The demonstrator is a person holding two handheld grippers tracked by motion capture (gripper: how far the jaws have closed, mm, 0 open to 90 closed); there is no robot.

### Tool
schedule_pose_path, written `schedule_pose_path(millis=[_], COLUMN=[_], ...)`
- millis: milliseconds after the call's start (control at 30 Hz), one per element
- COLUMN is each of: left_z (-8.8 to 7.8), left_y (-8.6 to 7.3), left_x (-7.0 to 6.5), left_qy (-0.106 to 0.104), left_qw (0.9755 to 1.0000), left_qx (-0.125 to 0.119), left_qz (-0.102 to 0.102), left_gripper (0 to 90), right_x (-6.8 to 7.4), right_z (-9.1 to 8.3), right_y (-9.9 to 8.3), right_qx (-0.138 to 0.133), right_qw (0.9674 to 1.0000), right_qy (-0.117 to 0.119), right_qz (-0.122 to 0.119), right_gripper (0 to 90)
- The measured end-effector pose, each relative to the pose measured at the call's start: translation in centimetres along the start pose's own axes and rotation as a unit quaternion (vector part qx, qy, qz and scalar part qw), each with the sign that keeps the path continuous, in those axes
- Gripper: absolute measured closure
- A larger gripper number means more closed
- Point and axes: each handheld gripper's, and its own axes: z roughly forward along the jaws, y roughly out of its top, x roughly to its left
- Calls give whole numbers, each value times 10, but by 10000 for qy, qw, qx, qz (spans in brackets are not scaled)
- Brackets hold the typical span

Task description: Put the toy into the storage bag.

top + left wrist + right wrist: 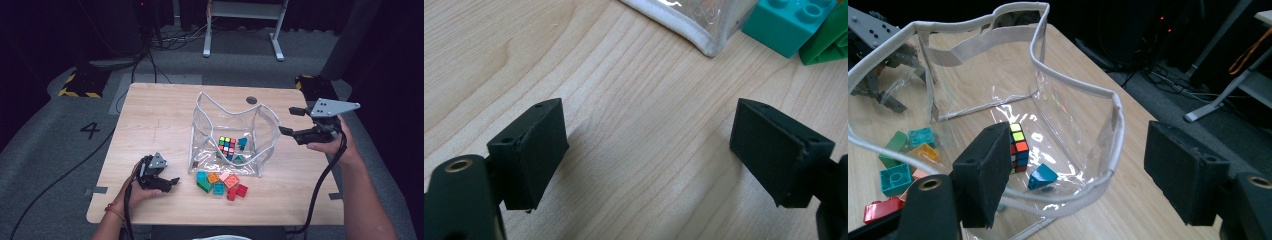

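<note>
Two tongs in play here, one per hand. Left tongs (172,182) sit low on the wooden counter (150,115) near its front-left part, spread wide with nothing but bare wood between the pads; from their own camera you can see the corner of the clear bag (704,30) and a teal brick (786,25) just ahead. Right tongs (289,121) hover above the counter by the bag's right side, also spread apart, nothing pinched between them. The clear bag (230,135) stands open mid-counter with its white-trimmed rim up. Inside it lie a puzzle cube (227,145) and a small blue wedge block (1043,176) just beside it. A loose cluster of colored bricks (222,184) sits on the counter right in front of the bag.
</note>
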Motion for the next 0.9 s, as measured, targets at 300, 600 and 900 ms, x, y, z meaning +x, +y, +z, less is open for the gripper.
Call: schedule_pose_path(millis=[300,600,900], left_z=[0,0,0], left_y=[0,0,0], left_x=[0,0,0], left_qy=[2,4,14], left_qw=[10000,10000,10000], left_qx=[1,2,0], left_qz=[0,2,7], left_gripper=[154,155,157], right_x=[8,20,42], right_z=[-22,-22,0], right_y=[-30,-67,-100], right_qx=[-95,100,336], right_qw=[9997,9994,9988], right_qy=[-203,-194,96], right_qz=[9,279,332], right_gripper=[291,295,303])
